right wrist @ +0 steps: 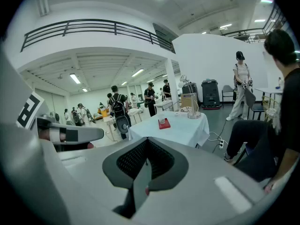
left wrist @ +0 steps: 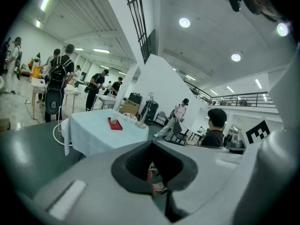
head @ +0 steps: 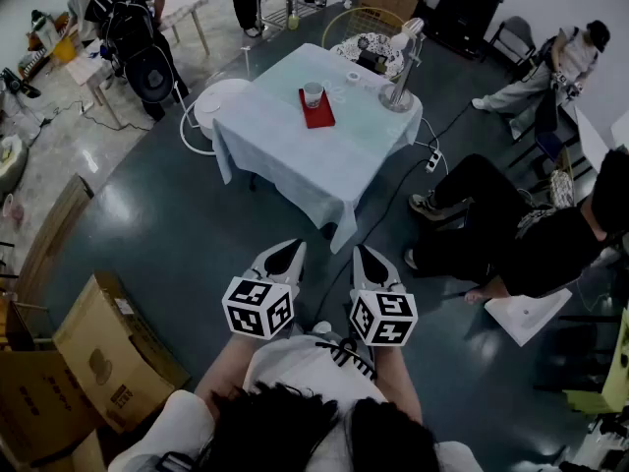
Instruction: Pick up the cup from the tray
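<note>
A small pale cup (head: 313,93) stands on a red tray (head: 316,114) on a table (head: 324,165) draped in a light cloth, far ahead of me. Both grippers are held low and close to my body, well short of the table. My left gripper (head: 287,256) and right gripper (head: 369,260) point toward it side by side, jaws together with nothing between them. In the left gripper view the cup (left wrist: 114,120) and tray (left wrist: 115,125) are small and distant beyond the gripper (left wrist: 152,165). The right gripper view shows the tray (right wrist: 163,124) beyond the shut gripper (right wrist: 146,165).
A metal stand (head: 400,87) and small dishes share the table. A person (head: 521,234) sits at the right with legs stretched toward the table, beside a power strip (head: 432,159). Cardboard boxes (head: 88,362) lie at the left. A white round base (head: 221,101) stands by the table's left corner.
</note>
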Motion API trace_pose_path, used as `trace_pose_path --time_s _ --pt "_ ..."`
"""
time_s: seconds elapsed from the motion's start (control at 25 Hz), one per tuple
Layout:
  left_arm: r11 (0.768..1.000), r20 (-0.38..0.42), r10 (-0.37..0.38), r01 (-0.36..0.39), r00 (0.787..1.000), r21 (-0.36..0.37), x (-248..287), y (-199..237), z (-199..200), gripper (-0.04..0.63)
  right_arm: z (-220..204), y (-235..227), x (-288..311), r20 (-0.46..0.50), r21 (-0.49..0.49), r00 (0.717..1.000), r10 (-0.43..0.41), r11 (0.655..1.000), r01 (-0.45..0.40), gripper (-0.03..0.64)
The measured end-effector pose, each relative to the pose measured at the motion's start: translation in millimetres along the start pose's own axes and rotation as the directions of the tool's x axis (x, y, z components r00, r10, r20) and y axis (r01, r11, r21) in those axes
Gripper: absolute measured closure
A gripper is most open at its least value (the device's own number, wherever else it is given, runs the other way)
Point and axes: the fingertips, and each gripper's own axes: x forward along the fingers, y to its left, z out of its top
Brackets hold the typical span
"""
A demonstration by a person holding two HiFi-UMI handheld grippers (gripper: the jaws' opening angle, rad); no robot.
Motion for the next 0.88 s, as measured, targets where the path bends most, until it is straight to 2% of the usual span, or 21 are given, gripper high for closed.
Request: trace_pose_path --time_s 0.52,0.64,0.76,0.8,0.88 --pt "0.999 -0.01 0.021 -0.02 1.0 0.025 2.4 -0.9 -4.9 0.595 -0.8 -5.9 1.7 -0.001 -0.025 1.0 -0.014 1.0 0.014 0.595" --pt "0.999 -0.012 0.027 -0.027 1.0 0.025 2.1 -1.3 -4.4 0.595 3.7 -9.2 1.1 0.021 0.006 1.0 -0.021 1.0 0.021 0.595" --pt "0.999 -0.013 0.034 -0.033 0.999 0.027 1.4 -2.7 -3.6 0.595 7.1 -7.7 0.3 0.043 0.052 0.999 0.024 0.998 -0.026 0.59" --pt "0.999 -0.013 0.037 -0.037 0.999 0.028 1.1 -3.2 -3.2 0.595 7.5 -5.3 0.2 0.043 0.053 0.998 0.051 0.997 -0.054 0.569" --pt "0.999 -0.008 0.046 -0.046 0.999 0.028 0.6 -4.6 -1.9 0.595 9.9 -3.0 -1.6 0.057 0.051 0.994 0.088 0.995 -0.091 0.469"
